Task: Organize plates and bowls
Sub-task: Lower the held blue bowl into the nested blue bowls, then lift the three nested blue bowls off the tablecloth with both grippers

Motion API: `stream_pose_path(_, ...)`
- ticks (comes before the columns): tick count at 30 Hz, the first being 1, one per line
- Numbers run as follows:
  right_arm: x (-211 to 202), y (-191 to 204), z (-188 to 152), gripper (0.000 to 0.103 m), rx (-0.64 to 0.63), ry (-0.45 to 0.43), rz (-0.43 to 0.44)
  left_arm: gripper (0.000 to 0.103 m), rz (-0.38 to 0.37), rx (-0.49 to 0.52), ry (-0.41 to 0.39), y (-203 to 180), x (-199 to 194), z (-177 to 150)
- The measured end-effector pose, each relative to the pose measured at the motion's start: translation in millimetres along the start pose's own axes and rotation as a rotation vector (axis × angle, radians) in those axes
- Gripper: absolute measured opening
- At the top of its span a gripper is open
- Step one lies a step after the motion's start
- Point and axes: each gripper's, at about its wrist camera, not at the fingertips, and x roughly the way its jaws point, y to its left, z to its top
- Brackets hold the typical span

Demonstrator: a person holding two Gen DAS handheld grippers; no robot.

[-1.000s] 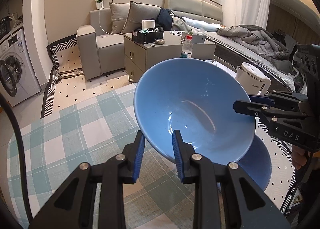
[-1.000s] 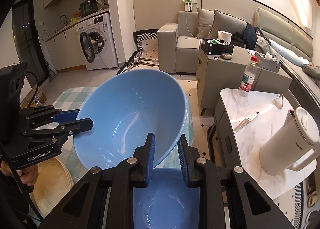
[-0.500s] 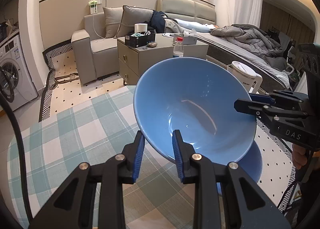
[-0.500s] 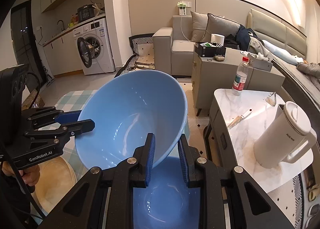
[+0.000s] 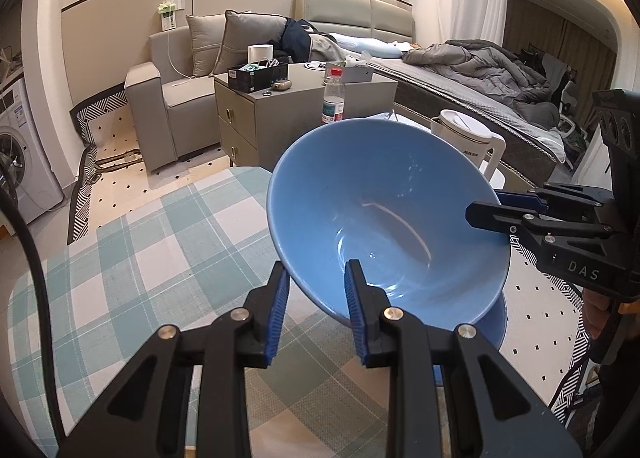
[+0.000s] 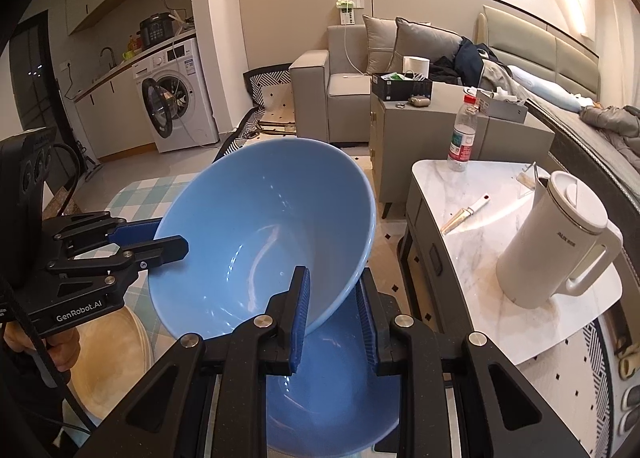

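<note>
Both hand-held grippers carried bowl sideways

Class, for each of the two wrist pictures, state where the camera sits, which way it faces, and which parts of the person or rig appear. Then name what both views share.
Left wrist: on the left gripper, facing the grey sofa and bed; right gripper enters at right.
Right wrist: on the right gripper, facing the white washing machine and marble side table; left gripper and a hand at left.
Shared: the tilted glossy blue bowl both grippers clamp, above another blue bowl.
</note>
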Motion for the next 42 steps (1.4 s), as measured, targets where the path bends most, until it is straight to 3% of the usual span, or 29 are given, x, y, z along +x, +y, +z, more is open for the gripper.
stream_pose_path(26,-19.1,-12.8,-36.5,0.024,0.075,0.018,-0.037,0.026,-0.048,0.056,0.025,-36.4,1.5,-14.1)
stream_pose_path(42,-7.6,-22.5,-60.6,0.024,0.102,0.061,-0.063,0.026,-0.057,0.071,0.067,-51.8,12.4,-28.0)
